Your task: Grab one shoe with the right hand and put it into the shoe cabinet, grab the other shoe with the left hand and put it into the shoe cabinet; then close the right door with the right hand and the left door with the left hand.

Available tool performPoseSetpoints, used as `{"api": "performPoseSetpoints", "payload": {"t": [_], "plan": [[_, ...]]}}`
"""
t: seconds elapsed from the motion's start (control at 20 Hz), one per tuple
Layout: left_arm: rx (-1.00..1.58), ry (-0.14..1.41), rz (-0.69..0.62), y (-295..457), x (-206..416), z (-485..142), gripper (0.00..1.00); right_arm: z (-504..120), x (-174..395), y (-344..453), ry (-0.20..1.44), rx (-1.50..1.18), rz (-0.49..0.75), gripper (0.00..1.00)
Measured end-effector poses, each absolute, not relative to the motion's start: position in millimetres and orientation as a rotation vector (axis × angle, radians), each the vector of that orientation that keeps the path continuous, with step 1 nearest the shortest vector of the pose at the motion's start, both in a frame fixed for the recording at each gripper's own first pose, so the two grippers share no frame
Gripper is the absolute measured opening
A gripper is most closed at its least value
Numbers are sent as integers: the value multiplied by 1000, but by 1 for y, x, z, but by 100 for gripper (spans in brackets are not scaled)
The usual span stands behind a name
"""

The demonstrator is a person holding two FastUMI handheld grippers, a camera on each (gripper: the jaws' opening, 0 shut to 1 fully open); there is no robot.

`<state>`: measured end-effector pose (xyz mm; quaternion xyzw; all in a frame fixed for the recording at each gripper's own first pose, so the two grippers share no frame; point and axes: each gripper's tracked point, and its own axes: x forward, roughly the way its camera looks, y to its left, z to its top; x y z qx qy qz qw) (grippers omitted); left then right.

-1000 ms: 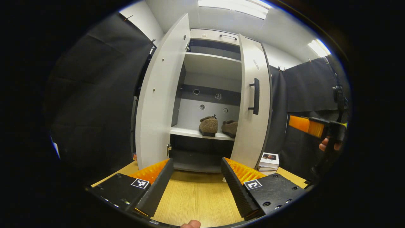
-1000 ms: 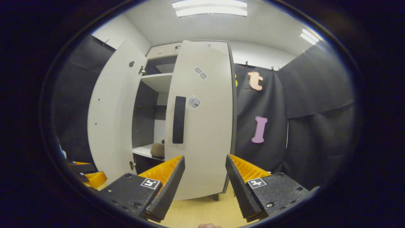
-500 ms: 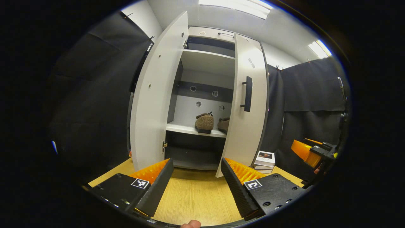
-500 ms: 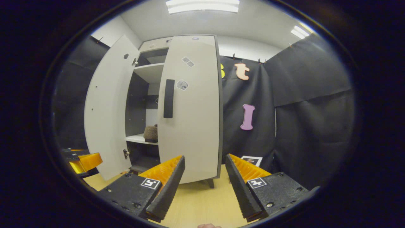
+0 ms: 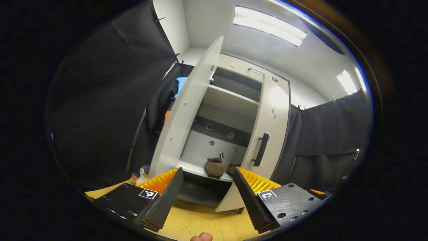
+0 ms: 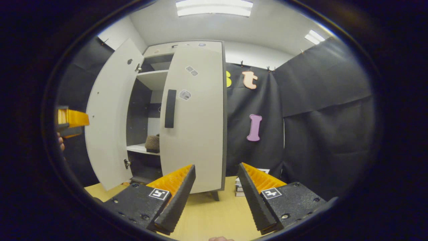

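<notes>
Both shoes (image 5: 215, 167) sit on the cabinet (image 6: 152, 78) shelf and your right door (image 6: 194, 120) looks nearly shut — the left door (image 5: 182, 117) still stands wide, with the left gripper (image 5: 207, 194) and right gripper (image 6: 214, 197) both spread and empty.

Matt smooth cabinet doors (image 6: 194, 134), fuzzy cloth shoes (image 5: 214, 167), pale wood-grain floor (image 6: 214, 217).

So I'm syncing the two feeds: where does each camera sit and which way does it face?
Left gripper view: rides the left tongs, tilted up at the shoe cabinet, left door wide open, shoes on the shelf; a fingertip shows below.
Right gripper view: rides the right tongs, facing the nearly shut right door; the left tongs show at its left.
Shared: cabinet, both doors, one shoe.
</notes>
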<state>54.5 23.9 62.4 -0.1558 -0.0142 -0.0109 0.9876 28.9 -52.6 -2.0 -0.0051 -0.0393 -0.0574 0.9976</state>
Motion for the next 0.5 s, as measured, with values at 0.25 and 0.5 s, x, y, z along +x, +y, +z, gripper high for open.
{"api": "performPoseSetpoints", "payload": {"t": [0.25,0.5], "plan": [[-298,-137,153,114,57,98,92,3,32,-55,-91,2,-121,86],[-226,-144,271,179,82,95,92,4,33,-51,-89,-13,-112,86]]}}
